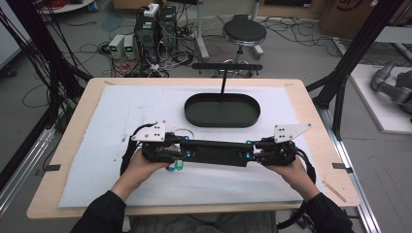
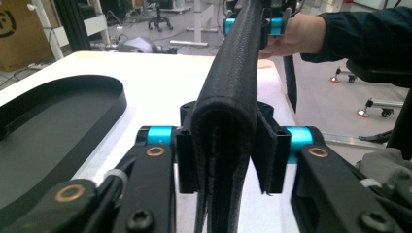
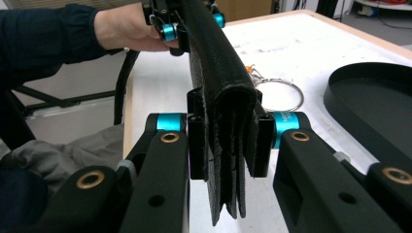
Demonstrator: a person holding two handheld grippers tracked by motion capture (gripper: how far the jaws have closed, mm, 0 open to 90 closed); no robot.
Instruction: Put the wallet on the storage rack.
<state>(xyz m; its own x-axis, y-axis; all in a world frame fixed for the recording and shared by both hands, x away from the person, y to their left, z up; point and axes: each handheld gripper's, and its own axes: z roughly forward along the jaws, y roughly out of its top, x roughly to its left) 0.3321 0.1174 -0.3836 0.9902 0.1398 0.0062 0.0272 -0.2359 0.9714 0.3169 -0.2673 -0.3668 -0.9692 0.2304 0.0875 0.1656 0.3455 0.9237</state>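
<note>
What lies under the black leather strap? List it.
Under the black leather strap, held above the white mat by the left gripper and the right gripper, lie a key ring and blue-green loops. The strap hides the mat directly beneath.

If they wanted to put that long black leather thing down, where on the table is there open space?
Bare white mat lies left of the black oval tray, and a strip runs along the near edge. The middle is crowded: both claws, left and right, grip the folded leather piece, with a key ring beside it.
</note>
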